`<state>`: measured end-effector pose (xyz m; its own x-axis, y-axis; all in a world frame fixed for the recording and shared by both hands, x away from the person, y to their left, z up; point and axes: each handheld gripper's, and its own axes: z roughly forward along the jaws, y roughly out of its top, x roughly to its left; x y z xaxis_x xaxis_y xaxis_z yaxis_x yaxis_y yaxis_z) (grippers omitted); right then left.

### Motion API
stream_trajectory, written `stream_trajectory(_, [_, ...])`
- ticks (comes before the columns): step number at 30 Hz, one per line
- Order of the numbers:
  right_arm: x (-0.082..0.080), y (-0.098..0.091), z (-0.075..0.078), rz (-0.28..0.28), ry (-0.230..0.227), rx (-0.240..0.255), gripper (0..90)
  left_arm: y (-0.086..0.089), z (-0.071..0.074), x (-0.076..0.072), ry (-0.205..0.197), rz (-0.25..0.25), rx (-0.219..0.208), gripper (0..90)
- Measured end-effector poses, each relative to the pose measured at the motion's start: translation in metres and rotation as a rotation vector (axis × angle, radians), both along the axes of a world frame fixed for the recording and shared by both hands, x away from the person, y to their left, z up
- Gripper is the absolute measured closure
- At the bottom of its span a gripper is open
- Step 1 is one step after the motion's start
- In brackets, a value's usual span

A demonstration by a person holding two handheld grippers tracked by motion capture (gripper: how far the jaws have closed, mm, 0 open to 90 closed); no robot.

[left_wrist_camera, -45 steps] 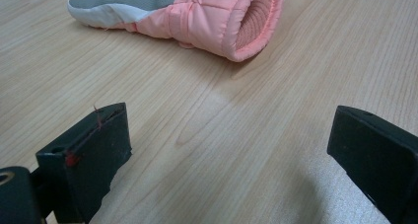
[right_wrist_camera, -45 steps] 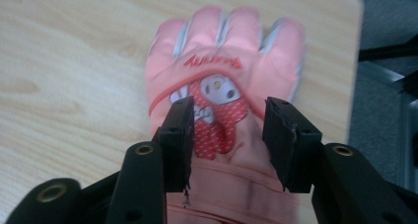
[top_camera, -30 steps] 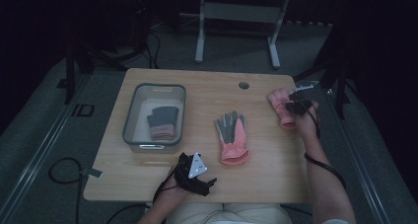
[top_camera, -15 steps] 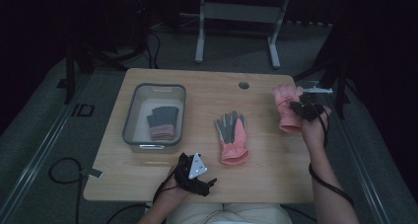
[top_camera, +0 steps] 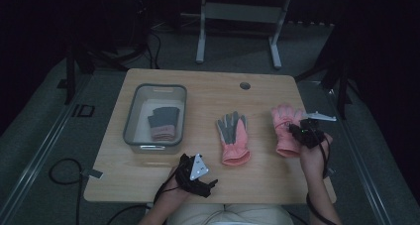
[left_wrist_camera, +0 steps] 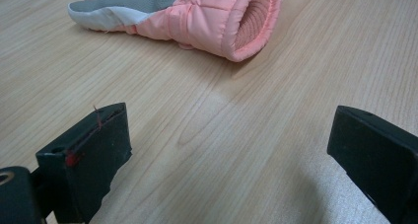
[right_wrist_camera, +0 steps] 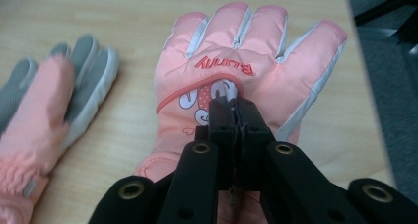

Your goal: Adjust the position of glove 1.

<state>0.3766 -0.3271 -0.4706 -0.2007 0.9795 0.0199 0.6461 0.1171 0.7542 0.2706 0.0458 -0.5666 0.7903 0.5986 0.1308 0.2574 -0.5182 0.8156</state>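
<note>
Our right gripper (right_wrist_camera: 235,105) has its two black jaws pressed together on the back of a padded pink winter glove with white finger seams and a cartoon patch (right_wrist_camera: 236,71), pinching a fold of its fabric just below the red stitched lettering. The glove's fingers spread away from the jaw tips, and its cuff runs back under the gripper's body. In the high view this right gripper (top_camera: 300,131) sits at the cuff end of the same glove (top_camera: 283,122), near the right edge of the light wooden table (top_camera: 213,93).

To the left of that gripper, well apart from the held glove, lies a second pink glove with a grey palm and a ribbed pink cuff (top_camera: 233,136), palm up and flat on the wood; in the right gripper view it (right_wrist_camera: 44,120) appears off to the left of the jaws.

Our left gripper (top_camera: 199,174) rests near the front edge of the table with its jaws standing wide and nothing between them. In the left gripper view we see bare wood between the two jaws, and ahead of them, some way off, the open cuff of the grey-palmed glove (left_wrist_camera: 212,17) faces toward the right.

Farther left of both grippers stands a clear plastic rectangular bin (top_camera: 132,117) holding a dark grey glove with a pink cuff (top_camera: 162,123).
</note>
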Motion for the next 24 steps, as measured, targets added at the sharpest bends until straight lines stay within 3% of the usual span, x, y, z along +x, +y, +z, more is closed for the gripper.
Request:
stream_trajectory(7, [0.003,0.006,-0.037,0.014,0.066,-0.018,87.1,0.0,0.0,0.0,0.003,-0.007,0.005,2.5])
stream_trajectory(12, [0.007,0.004,-0.052,0.037,0.068,-0.019,85.3,0.0,0.0,0.0,0.004,-0.005,0.006,2.5])
stream_trajectory(16, [0.008,0.001,-0.054,0.059,0.073,-0.011,84.1,0.0,0.0,0.0,0.002,0.0,0.018,2.5])
stream_trajectory(20, [0.009,-0.007,-0.046,0.101,0.069,0.016,74.3,0.0,0.0,-0.001,0.002,0.001,0.015,2.5])
stream_trajectory(21, [0.009,-0.009,-0.042,0.124,0.056,0.029,71.9,0.001,0.0,-0.001,0.005,0.001,0.014,2.5])
stream_trajectory(24, [0.012,-0.013,-0.034,0.191,0.032,0.005,67.2,0.001,0.0,0.0,0.007,0.001,0.016,2.5])
